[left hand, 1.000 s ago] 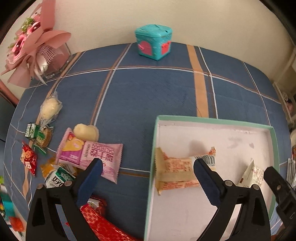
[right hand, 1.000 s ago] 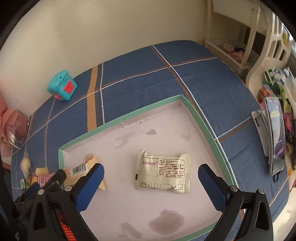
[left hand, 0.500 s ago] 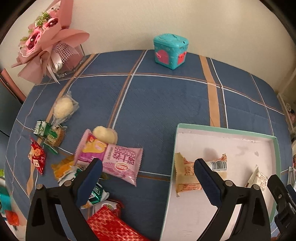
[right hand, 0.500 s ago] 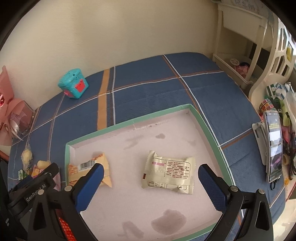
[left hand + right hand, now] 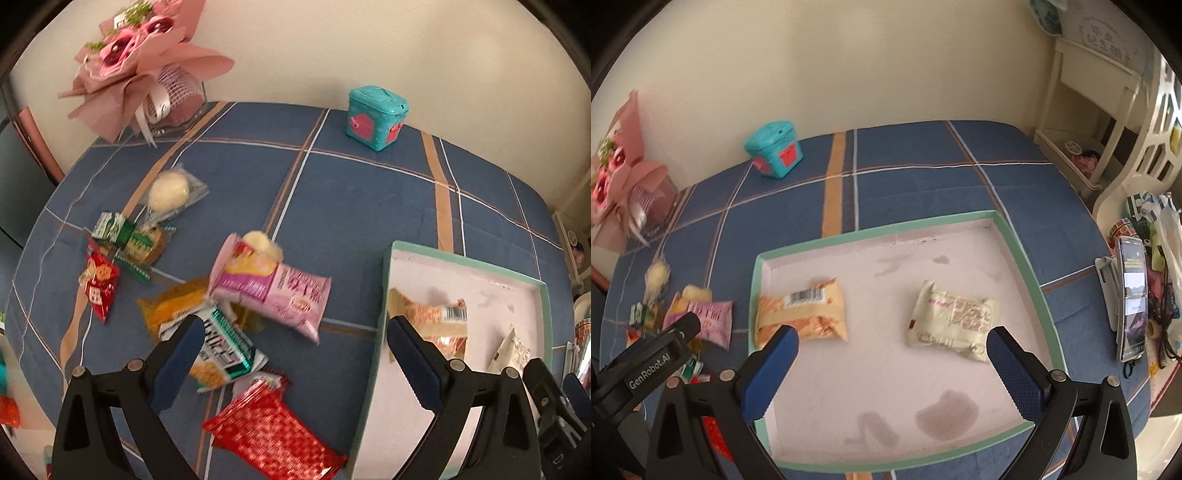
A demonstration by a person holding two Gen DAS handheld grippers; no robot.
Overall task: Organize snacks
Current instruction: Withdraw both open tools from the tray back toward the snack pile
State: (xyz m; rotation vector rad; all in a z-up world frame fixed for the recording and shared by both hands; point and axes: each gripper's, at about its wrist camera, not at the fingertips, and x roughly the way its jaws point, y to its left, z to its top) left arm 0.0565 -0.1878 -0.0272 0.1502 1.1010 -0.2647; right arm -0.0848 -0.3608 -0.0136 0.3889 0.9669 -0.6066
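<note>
A green-rimmed tray (image 5: 879, 230) with a pale floor holds an orange snack pack (image 5: 801, 314) at its left and a cream snack pack (image 5: 951, 319) at its right. My right gripper (image 5: 892, 363) is open and empty above the tray's near half. My left gripper (image 5: 291, 354) is open and empty over the cloth left of the tray (image 5: 382, 295). Loose snacks lie before it: a pink pack (image 5: 273, 286), a green-white pack (image 5: 225, 343), a red checked pack (image 5: 273, 432), a yellow pack (image 5: 173, 304), a small red pack (image 5: 98, 284).
A teal toy box (image 5: 375, 116) stands at the back of the blue plaid cloth. A pink bouquet (image 5: 136, 62) is at the back left. A phone on a stand (image 5: 1132, 299) and clutter sit right of the tray. A white shelf (image 5: 1100, 110) stands at the far right.
My left gripper has swung left from the tray to over the pile of loose snacks. My right gripper has pulled back a little over the tray. Both stay open.
</note>
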